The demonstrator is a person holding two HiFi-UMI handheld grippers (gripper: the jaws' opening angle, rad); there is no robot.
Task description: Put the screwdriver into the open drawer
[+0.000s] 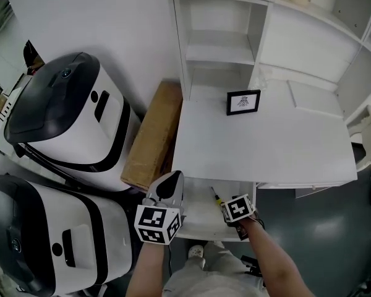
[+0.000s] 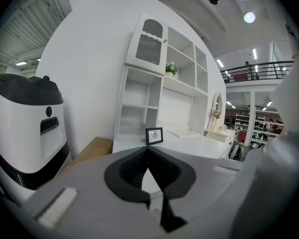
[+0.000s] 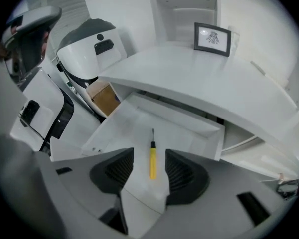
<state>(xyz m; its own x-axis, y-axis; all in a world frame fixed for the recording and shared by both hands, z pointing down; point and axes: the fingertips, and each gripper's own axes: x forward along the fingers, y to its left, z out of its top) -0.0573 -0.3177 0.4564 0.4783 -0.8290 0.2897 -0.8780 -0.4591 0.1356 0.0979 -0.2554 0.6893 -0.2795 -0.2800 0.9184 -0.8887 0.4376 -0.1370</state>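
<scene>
**Q:** Stock, largest first?

**A:** Machines, white with black lids: two, both off to the left of the left fingers. Bench: one, beyond both sets of fingers. Cardboard box: one, beyond the left fingers. Drawer: one, pulled open under the right fingers. Picture frame: one, far beyond them on the bench. Screwdriver: one.

**Q:** Where is the screwdriver, and who holds it?

**A:** It lies flat on the drawer floor, in line with the gap of the right gripper. That gripper's fingers are spread and clear of it. The left gripper is pinched tip to tip on nothing.

**Q:** Handling?

**A:** Probably light, stiff and slim, and likely to roll. Best pinched mid-handle, across the yellow grip.
</scene>
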